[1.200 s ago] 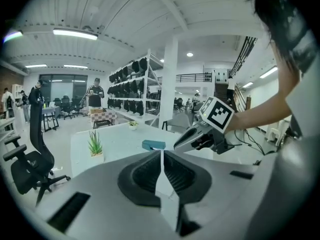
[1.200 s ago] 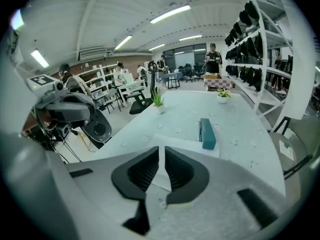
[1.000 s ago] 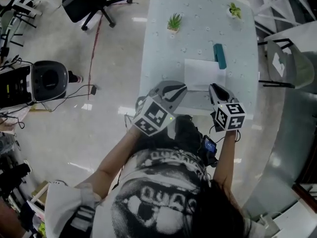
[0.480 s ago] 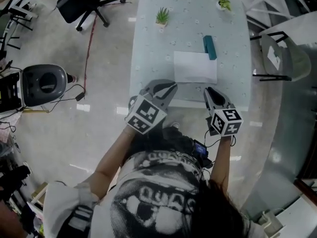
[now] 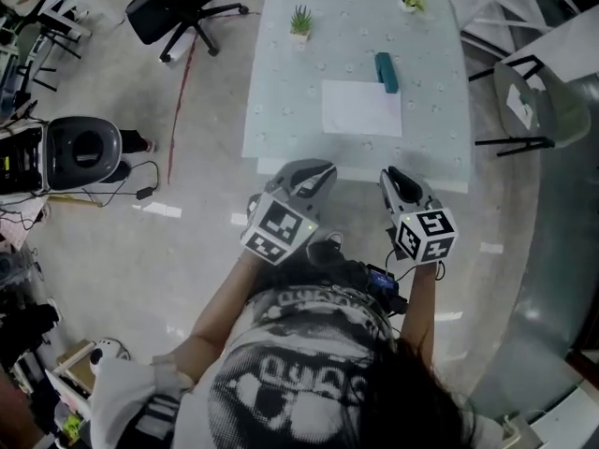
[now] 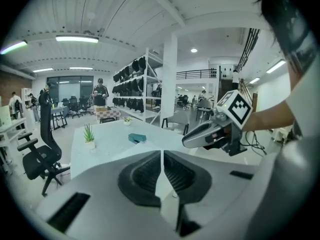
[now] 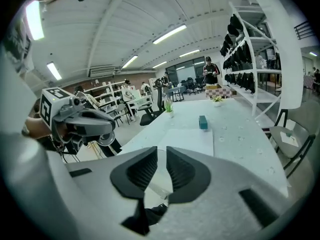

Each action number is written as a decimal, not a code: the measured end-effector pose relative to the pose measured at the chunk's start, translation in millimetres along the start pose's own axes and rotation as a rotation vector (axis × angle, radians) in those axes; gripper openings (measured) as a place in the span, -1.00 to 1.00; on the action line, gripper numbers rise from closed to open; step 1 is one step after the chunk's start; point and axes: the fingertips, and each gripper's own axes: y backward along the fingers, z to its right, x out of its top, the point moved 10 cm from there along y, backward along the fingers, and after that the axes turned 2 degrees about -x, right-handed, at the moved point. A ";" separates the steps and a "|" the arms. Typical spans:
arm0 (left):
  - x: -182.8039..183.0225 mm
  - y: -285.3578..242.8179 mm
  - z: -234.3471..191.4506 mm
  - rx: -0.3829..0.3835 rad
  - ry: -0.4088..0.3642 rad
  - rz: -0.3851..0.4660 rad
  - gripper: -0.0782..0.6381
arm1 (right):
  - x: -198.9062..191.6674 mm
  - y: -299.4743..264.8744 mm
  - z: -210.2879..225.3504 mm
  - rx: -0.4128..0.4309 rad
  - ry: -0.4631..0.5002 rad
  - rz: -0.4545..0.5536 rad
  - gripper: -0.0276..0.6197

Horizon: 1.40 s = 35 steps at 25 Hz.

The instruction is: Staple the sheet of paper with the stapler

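The sheet of paper (image 5: pixel 361 108) is laid flat on the surface (image 5: pixel 281 110), and the stapler (image 5: pixel 385 72) is kept at its far right corner, easy to reach. The left gripper (image 5: pixel 321 169) is held closed and empty before the near edge. The fingers of the right gripper (image 5: pixel 392 176) have just been opening a little, with nothing between them.

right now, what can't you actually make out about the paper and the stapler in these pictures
Any staple in the sheet of paper: too small in the head view, seen too flat in the right gripper view.
Which end of the stapler is its mouth: too small in every view.
The sheet's near part, left gripper view: hidden behind the left gripper itself.
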 end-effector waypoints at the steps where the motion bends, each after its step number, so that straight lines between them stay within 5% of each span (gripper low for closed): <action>1: -2.2 5.0 8.4 0.008 0.001 -0.003 -0.74 | -1.5 5.1 -3.1 0.012 0.008 0.011 -0.77; 15: -23.3 80.0 92.5 0.190 0.009 0.037 -0.74 | -37.4 72.7 -59.4 0.093 0.110 0.106 -0.91; 35: -31.4 80.6 157.8 0.184 -0.012 0.048 -0.74 | -63.4 119.6 -71.4 0.133 0.208 0.169 -0.92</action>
